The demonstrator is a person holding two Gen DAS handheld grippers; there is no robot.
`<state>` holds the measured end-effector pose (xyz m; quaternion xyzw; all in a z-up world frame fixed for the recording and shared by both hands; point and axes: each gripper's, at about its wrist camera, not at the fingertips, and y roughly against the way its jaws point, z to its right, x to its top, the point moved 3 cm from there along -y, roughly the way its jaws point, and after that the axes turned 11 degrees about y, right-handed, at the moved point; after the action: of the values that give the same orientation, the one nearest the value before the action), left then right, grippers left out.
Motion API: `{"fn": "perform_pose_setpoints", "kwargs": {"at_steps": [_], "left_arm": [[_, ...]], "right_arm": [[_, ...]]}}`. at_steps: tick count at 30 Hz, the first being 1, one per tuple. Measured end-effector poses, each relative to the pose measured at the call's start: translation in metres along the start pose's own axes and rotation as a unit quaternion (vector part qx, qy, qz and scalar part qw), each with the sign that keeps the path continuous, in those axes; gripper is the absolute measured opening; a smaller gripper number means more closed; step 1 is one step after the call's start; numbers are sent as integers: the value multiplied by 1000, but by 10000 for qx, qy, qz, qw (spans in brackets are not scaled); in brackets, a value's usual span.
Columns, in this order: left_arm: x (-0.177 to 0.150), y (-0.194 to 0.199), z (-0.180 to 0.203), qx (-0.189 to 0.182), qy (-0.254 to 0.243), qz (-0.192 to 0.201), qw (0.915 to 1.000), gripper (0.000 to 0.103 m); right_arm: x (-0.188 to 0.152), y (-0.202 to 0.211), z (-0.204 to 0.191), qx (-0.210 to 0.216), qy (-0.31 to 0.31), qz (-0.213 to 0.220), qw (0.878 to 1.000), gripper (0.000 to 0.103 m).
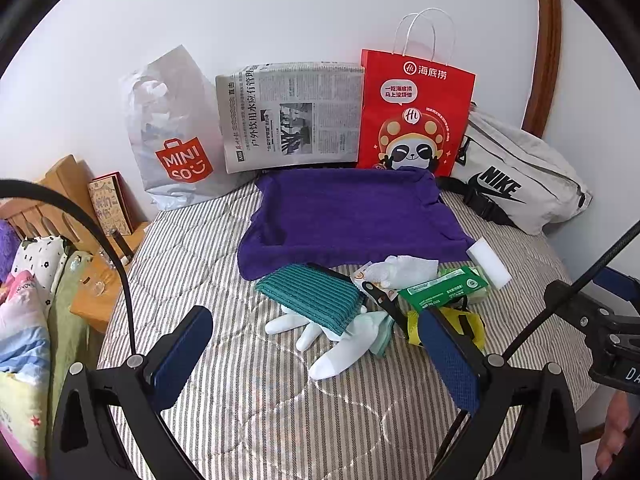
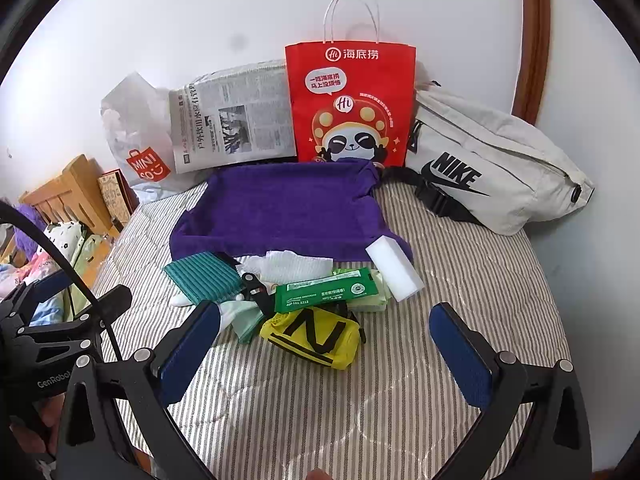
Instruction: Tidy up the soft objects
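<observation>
A purple towel [image 1: 348,216] [image 2: 288,208] lies spread over a shallow tray shape on the striped bed. In front of it sits a heap: a teal ribbed sponge cloth [image 1: 310,296] [image 2: 202,276], a white glove [image 1: 320,336], crumpled white tissue [image 2: 286,266], a green wipes pack [image 1: 444,288] [image 2: 326,290], a white foam block [image 1: 490,262] [image 2: 394,268] and a yellow pouch [image 2: 312,336] [image 1: 474,324]. My left gripper [image 1: 316,356] hovers open just short of the glove. My right gripper [image 2: 324,354] hovers open around the yellow pouch's near side, holding nothing.
Against the wall stand a white Miniso bag [image 1: 172,136], a folded newspaper [image 1: 288,116], a red paper bag [image 1: 412,116] [image 2: 352,104] and a white Nike waist bag [image 1: 520,176] [image 2: 492,164]. A wooden nightstand [image 1: 80,216] and bedding lie left.
</observation>
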<state>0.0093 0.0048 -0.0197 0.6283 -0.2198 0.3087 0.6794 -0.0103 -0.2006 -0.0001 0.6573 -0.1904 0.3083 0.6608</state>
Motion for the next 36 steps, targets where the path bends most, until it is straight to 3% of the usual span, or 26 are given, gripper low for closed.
{"fn": "perform_pose_setpoints", "kwargs": {"at_steps": [36], "left_arm": [[1,1,0,21,-9,-1,10000,103]], "right_arm": [[2,7,-2,-7,48,30,10000,103]]}}
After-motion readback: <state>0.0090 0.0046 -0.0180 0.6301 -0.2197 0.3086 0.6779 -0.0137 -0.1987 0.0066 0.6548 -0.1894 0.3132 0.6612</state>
